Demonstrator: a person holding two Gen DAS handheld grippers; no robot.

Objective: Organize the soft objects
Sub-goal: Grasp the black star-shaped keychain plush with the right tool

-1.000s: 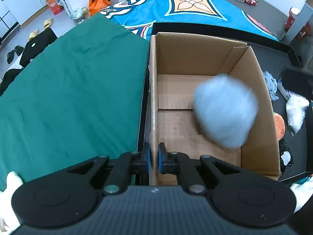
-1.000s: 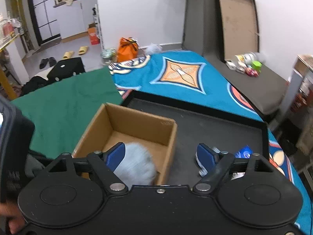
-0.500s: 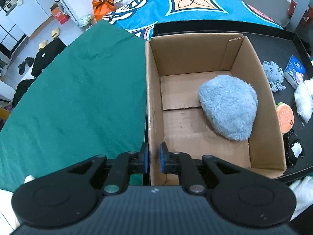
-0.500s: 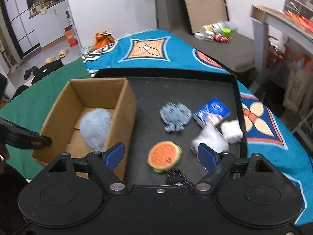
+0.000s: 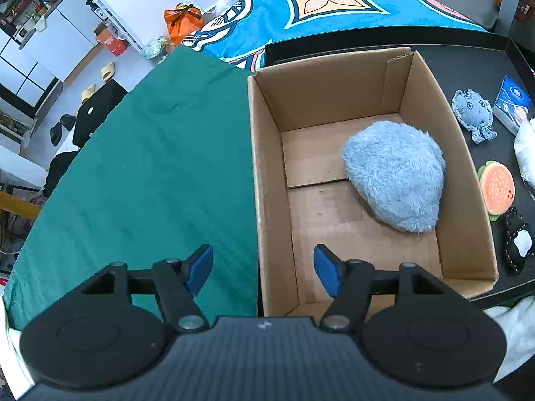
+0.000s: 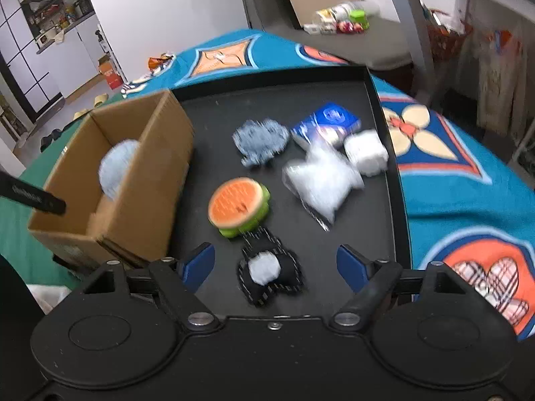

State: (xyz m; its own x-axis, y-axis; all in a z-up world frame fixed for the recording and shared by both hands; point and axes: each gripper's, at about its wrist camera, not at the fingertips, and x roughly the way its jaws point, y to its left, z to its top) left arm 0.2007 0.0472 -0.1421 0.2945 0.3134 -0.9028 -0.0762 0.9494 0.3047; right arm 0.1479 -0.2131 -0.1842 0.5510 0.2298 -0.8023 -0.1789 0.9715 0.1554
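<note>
A pale blue fluffy plush (image 5: 394, 177) lies inside the cardboard box (image 5: 267, 167). My left gripper (image 5: 264, 267) hangs over the box's near left corner. Its jaws are opening, and the box's left wall runs between them untouched. In the right wrist view my right gripper (image 6: 276, 264) hovers over the black tray (image 6: 301, 100). Its jaws stand wide and are closing slightly, with a black toy with a white patch (image 6: 267, 274) below them, not gripped. A watermelon plush (image 6: 239, 205) and a grey-blue plush (image 6: 260, 142) lie beyond it.
A blue packet (image 6: 329, 122), a clear plastic bag (image 6: 322, 180) and a white soft block (image 6: 366, 152) sit at the tray's right side. A green cloth (image 5: 150, 183) covers the surface left of the box. A patterned blue cloth (image 6: 451, 173) surrounds the tray.
The blue plush dropped and settled in the box. My left gripper went from shut to open. My right gripper swung right and down from the box to the toys on the tray.
</note>
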